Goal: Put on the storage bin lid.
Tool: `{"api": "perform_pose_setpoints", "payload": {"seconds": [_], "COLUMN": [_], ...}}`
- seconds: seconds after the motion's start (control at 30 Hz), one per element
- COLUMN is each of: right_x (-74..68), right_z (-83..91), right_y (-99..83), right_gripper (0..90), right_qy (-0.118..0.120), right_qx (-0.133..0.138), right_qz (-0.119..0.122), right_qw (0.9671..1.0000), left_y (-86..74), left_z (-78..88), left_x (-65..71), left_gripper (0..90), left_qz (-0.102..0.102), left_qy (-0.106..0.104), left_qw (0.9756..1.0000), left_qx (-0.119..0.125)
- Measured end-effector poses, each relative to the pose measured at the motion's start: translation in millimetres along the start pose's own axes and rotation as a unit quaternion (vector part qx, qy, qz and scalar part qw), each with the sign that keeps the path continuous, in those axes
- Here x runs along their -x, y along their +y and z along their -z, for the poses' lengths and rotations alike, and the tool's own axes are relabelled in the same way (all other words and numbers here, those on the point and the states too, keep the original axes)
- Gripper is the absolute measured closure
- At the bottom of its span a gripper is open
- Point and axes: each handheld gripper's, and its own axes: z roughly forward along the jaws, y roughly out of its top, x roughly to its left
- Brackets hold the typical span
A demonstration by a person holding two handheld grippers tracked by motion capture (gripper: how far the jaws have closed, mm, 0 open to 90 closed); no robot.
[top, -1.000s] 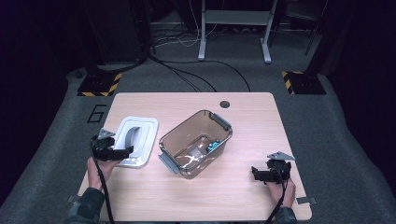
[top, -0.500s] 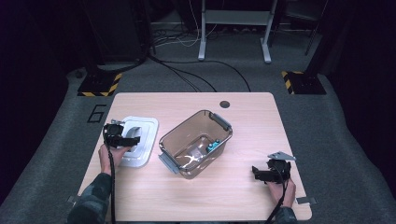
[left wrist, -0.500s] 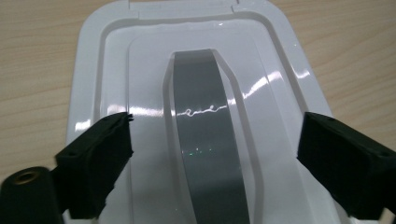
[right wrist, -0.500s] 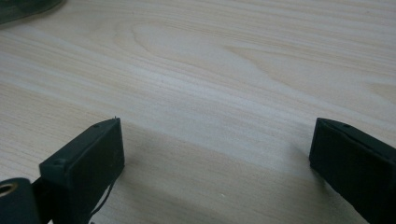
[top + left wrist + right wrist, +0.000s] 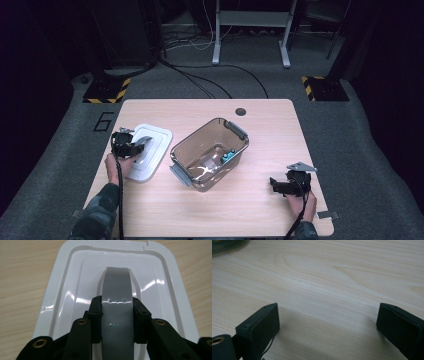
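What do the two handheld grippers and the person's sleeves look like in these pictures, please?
Both grippers, left gripper and right gripper, are black with blocky square-ended jaws; brass-coloured rivets mark the linkage. The right one carries a grey three-cornered plate on top. A black cable trails from each along the forearm. The sleeves are a dark mottled, camouflage-like pattern.

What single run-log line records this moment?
left tool: shut on grey handle of white lid | right tool: open above table | container: uncovered
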Motion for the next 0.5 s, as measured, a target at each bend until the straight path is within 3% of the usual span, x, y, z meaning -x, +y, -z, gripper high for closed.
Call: {"api": "perform_pose_setpoints", "payload": {"seconds": [0.5], "right_x": [-0.9], "right_z": [-0.6], "right_y": [0.1], "right_gripper": [3.7], "right_qy": [-0.003], "right_qx": [-0.002], "right_qz": [0.009], "right_qw": [1.0000], "left_y": [13.9], "left_z": [50.0], "left_x": [-2.5], "left_gripper": [67.1], "left_qz": [-0.029], "left_qy": [-0.013], "left_qw": [0.9987], "left_qx": [0.040]}}
